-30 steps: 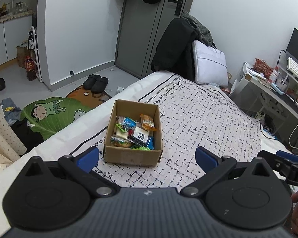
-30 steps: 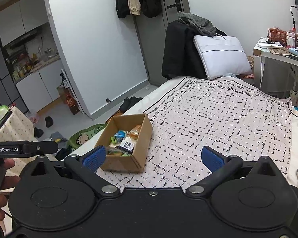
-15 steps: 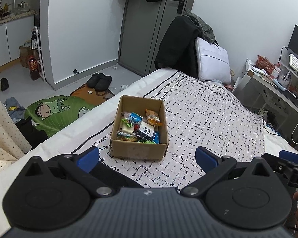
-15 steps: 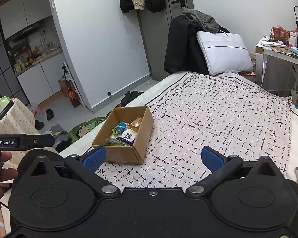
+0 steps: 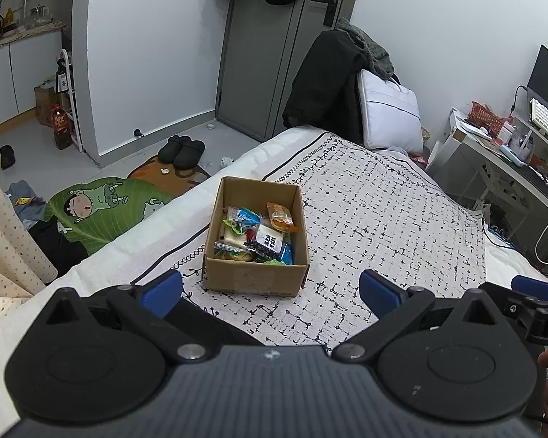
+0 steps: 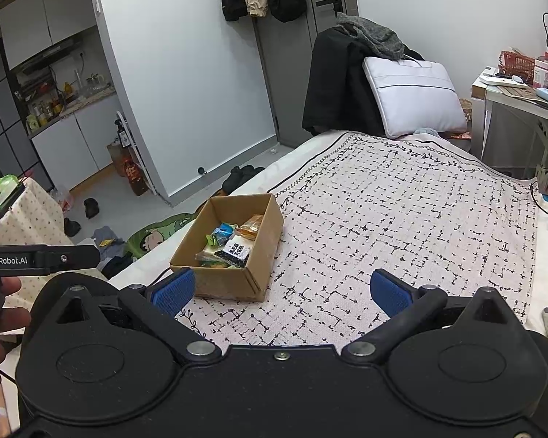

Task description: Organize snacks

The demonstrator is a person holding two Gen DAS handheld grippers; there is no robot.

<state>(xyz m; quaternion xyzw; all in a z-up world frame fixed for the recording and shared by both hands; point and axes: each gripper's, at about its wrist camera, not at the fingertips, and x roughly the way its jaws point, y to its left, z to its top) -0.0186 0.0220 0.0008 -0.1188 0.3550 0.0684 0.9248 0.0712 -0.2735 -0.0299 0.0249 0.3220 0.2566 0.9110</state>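
The left gripper [image 5: 270, 294] hangs with its jaws spread and empty just short of the cardboard box [image 5: 255, 277] of snacks [image 5: 257, 235] on the patterned bedspread [image 5: 383, 226], the right gripper [image 6: 281, 292] equally spread beside it.

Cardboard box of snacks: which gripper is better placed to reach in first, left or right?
Left, probably. The cardboard box sits almost straight ahead of the open left gripper, between its fingers. For the open right gripper the box lies off toward its left finger. Both are empty.
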